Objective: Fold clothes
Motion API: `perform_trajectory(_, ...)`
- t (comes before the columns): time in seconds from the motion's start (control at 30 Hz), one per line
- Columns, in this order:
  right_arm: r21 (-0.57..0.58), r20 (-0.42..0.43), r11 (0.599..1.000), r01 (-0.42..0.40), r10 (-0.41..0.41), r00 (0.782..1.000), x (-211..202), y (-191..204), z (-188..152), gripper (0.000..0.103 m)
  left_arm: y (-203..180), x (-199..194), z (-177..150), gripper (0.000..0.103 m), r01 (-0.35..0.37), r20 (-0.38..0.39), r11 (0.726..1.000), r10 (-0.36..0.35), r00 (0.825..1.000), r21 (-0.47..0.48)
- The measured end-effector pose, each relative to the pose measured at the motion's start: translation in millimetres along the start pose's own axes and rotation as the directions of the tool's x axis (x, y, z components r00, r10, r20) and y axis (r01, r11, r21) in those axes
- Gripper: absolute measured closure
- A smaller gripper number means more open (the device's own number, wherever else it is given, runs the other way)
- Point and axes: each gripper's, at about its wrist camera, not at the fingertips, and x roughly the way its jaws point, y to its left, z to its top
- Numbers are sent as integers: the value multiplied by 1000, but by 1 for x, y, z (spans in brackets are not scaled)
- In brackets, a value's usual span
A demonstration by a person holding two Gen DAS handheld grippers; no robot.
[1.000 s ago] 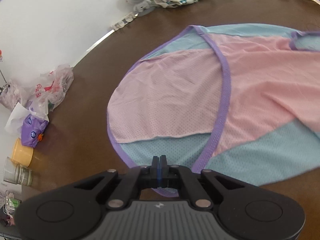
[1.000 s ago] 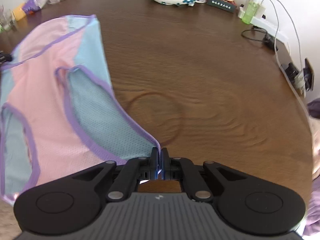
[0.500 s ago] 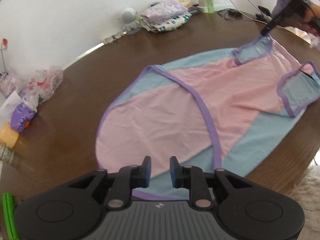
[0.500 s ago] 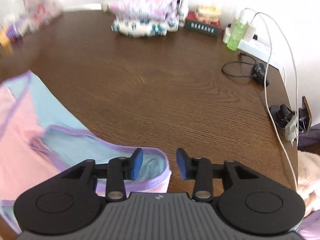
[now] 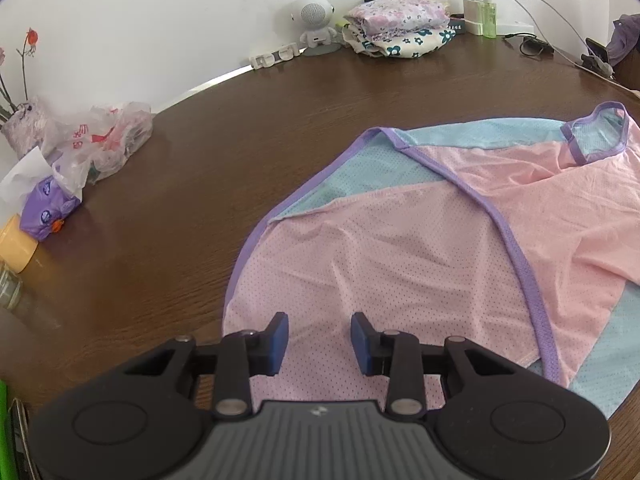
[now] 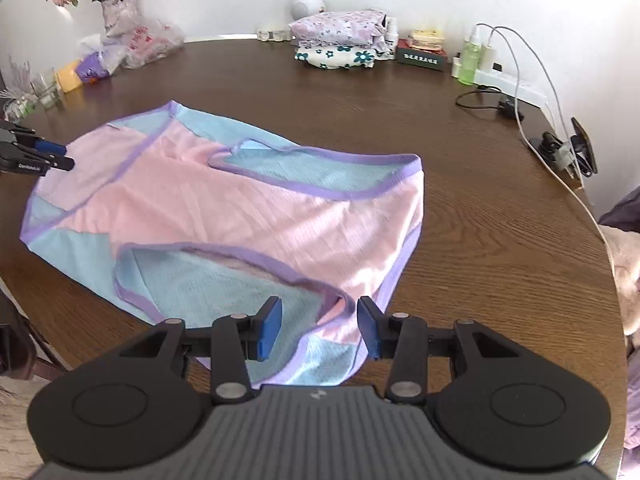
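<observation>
Here both grippers' jaws gape wide, empty, above the garment (image 6: 248, 208).

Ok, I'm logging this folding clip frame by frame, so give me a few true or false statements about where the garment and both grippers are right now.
1. The left gripper has its jaws open over the pink and blue garment. True.
2. The right gripper is clamped on a purple hem. False: its jaws stand apart, gripping nothing.
3. The garment hangs in the air. False: it lies spread on the brown table.
4. A stack of folded floral fabrics sits near the wall. True.
5. A green bottle stands on the garment. False: it stands by the wall, far from it.
</observation>
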Motion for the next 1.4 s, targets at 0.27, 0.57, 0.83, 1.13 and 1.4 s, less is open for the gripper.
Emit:
perform_trajectory(0.27, 21, -44, 998, 62, -61, 997, 17, -14, -8, 83, -1, -6, -8, 71, -1, 15, 999, 2, 1000, -37)
perform_trajectory(0.57, 84, 5, 995, 53, -53, 999, -7, -20, -1, 71, -11, -38, -21, 72, 61, 83, 996, -56, 995, -67)
perform_trajectory(0.83, 204, 30, 930, -305, 306, 952, -3, 23, 9, 68, -43, -67, -26, 67, 263, 128, 964, -256, 958, -44)
perform_trajectory(1.13, 267, -21, 850, -455, 477, 879, 48, 74, 33, 68, -63, -58, -40, 69, 392, 54, 918, -389, 920, -61)
perform_trajectory(1.4, 66, -70, 916, -397, 401, 913, 35, 87, 29, 64, -66, -56, -40, 69, 434, 18, 899, -434, 901, -55)
